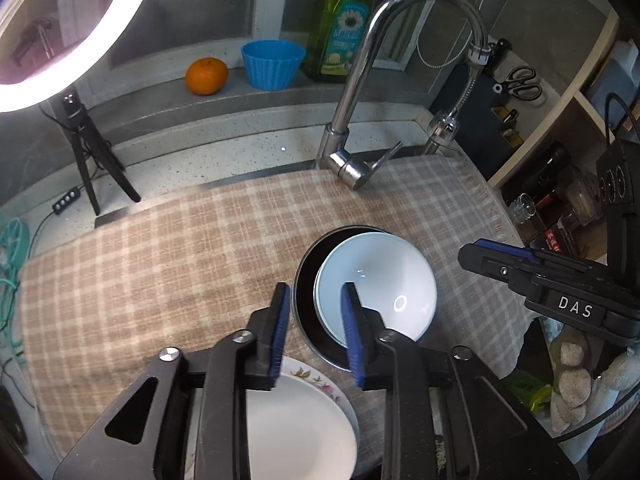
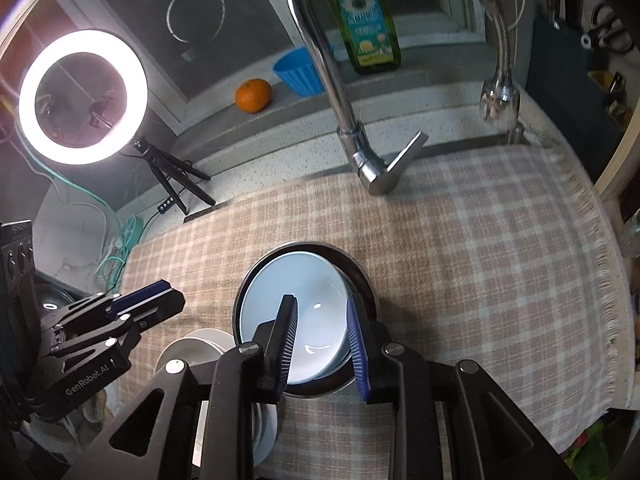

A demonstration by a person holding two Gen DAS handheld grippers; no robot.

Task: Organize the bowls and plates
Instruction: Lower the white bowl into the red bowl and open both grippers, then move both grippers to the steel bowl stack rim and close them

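Left wrist view: the left claw (image 1: 316, 332) hangs released, jaws apart, above a glossy pale-blue bowl (image 1: 380, 276) nested in a round dark metal pan (image 1: 306, 304) on the checked woven cloth (image 1: 160, 264); a flowered white plate (image 1: 304, 420) lies below. Right wrist view shows the right claw (image 2: 322, 340) likewise released over that bowl.

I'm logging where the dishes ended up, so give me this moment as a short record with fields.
surface: checked cloth spread over the sink area
white bowl: sits inside the dark metal bowl, leaning toward one side
plates: white plate stacked on a floral-rimmed plate, beside the metal bowl
left gripper: open, nothing between the fingers
right gripper: open, above the white bowl, not gripping it
ledge behind: orange, blue cup, green bottle
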